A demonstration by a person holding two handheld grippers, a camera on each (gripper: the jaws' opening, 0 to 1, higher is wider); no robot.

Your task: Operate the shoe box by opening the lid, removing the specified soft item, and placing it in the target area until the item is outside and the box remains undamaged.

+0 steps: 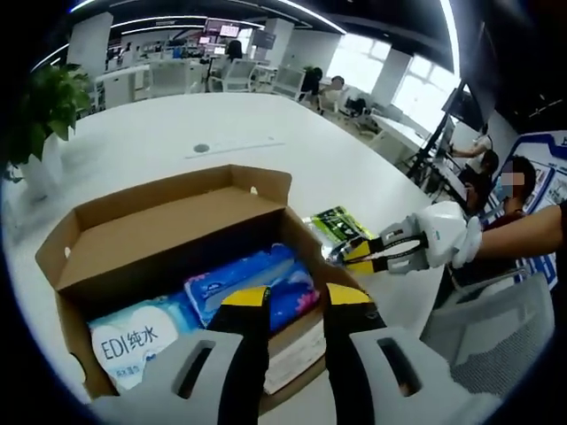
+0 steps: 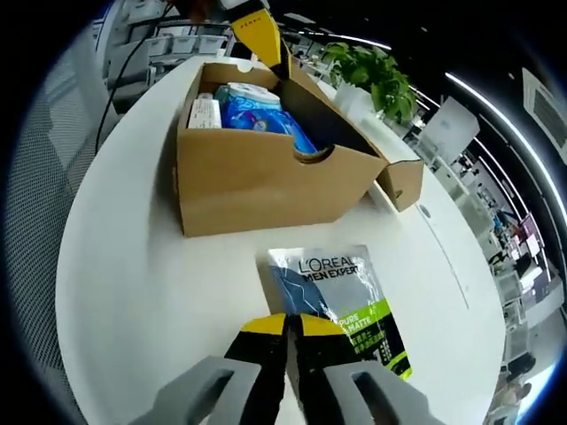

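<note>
Right hand-held gripper (image 2: 290, 326) pinched on sachet (image 2: 341, 301); left hand-held gripper (image 1: 297, 297) parted, hiding open shoe box (image 1: 168, 235) contents.

I count one cardboard shoe box (image 1: 168, 232) at the centre of the left gripper view, two packs inside it, one white (image 1: 133, 339) and one blue (image 1: 257, 282), one L'Oréal sachet (image 2: 341, 299) at lower centre of my right gripper view, one potted plant (image 1: 40, 111) at upper left
</note>
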